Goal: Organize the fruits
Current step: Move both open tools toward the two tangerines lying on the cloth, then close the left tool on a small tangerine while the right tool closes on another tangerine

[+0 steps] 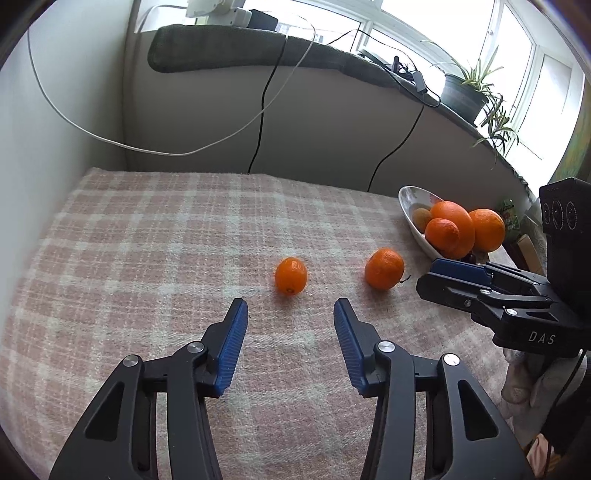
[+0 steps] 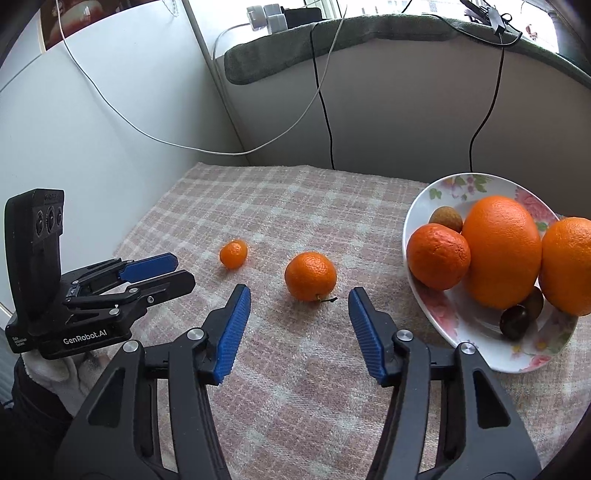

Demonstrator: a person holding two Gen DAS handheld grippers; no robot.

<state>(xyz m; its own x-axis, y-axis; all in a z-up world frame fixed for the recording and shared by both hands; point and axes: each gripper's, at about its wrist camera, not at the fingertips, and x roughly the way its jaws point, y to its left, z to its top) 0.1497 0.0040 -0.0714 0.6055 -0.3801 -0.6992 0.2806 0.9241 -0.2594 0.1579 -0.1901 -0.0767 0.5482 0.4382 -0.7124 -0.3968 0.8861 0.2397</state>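
We're standing in somebody's home, daylight pouring through the window (image 1: pixel 461 33); potted plants (image 1: pixel 469 88) are sitting along the sill, cables (image 2: pixel 321 92) are trailing down the wall, and a floral bowl (image 2: pixel 461 184) of fruit is resting on a checked woollen cloth (image 1: pixel 147 240).

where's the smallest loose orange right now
In the right wrist view the smallest orange lies on the checked cloth, left of the bigger loose orange, apart from it.

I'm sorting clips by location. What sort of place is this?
Most likely a room in a home, by a window: a checked blanket covers the surface, a floral plate holds fruit, and potted plants stand on the cloth-covered windowsill.
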